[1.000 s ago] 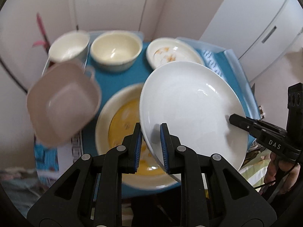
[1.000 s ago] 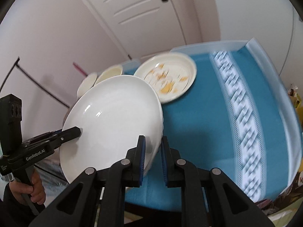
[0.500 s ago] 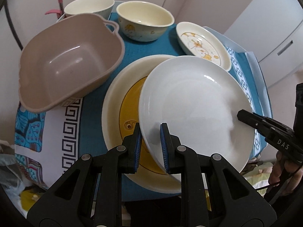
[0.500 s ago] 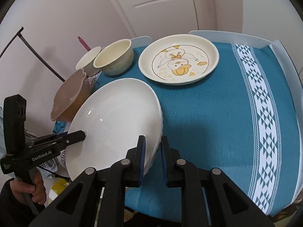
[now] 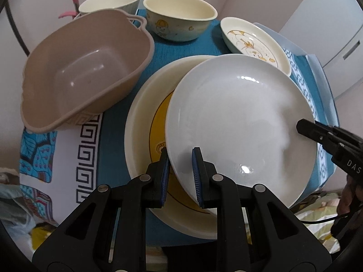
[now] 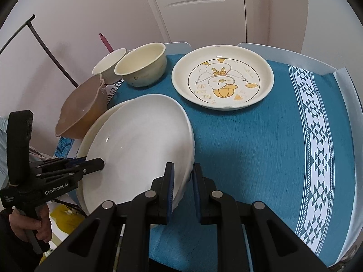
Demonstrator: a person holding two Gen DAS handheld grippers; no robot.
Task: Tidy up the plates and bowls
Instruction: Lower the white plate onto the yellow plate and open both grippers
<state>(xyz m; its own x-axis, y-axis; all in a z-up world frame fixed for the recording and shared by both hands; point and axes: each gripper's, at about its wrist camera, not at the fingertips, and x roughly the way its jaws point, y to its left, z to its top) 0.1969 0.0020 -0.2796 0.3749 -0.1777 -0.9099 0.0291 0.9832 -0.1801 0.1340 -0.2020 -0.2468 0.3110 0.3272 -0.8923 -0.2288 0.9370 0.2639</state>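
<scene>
A large white plate [image 5: 238,117] hangs tilted just above a bigger cream plate with a yellow centre [image 5: 145,122] on the teal tablecloth. My left gripper [image 5: 180,153] is shut on the white plate's near-left rim. My right gripper [image 6: 183,166] is shut on the opposite rim of the white plate [image 6: 140,145]. Each wrist view shows the other gripper clamped at the plate's edge: the right gripper [image 5: 302,125] and the left gripper [image 6: 98,163]. Only a sliver of the cream plate [image 6: 97,122] shows in the right wrist view.
A tan square bowl [image 5: 86,68] leans at the left, close to the cream plate. Two cream bowls [image 5: 179,18] [image 5: 109,1] stand at the back. A duck-patterned plate [image 6: 222,77] lies at the back right. Teal cloth [image 6: 261,154] stretches bare to the right.
Both grippers have lowered the white plate toward the cream plate, and it now lies flatter. The bowls and the table look closer in both views.
</scene>
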